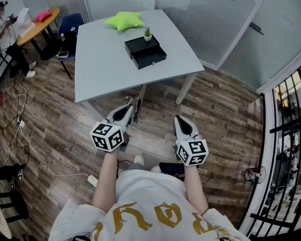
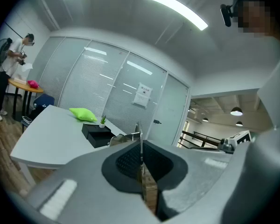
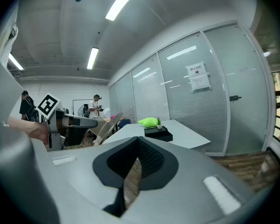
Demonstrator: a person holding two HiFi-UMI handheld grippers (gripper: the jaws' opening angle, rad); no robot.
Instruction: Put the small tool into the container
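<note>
Grey table [image 1: 105,64] is well ahead of us w/ the black container [image 1: 145,54] on top, drawer pulled out. We've got the left gripper [image 1: 130,107] clamped on the small tool [image 2: 139,133], a thin metal bit poking past the tips, well apart from the container. Right gripper [image 1: 181,118] is closed w/ nothing in it.

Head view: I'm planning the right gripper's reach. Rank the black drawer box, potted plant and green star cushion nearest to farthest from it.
From the right gripper:
1. Black drawer box, middle of the table, drawer open.
2. Potted plant, on the box's far edge.
3. Green star cushion, far end.
</note>
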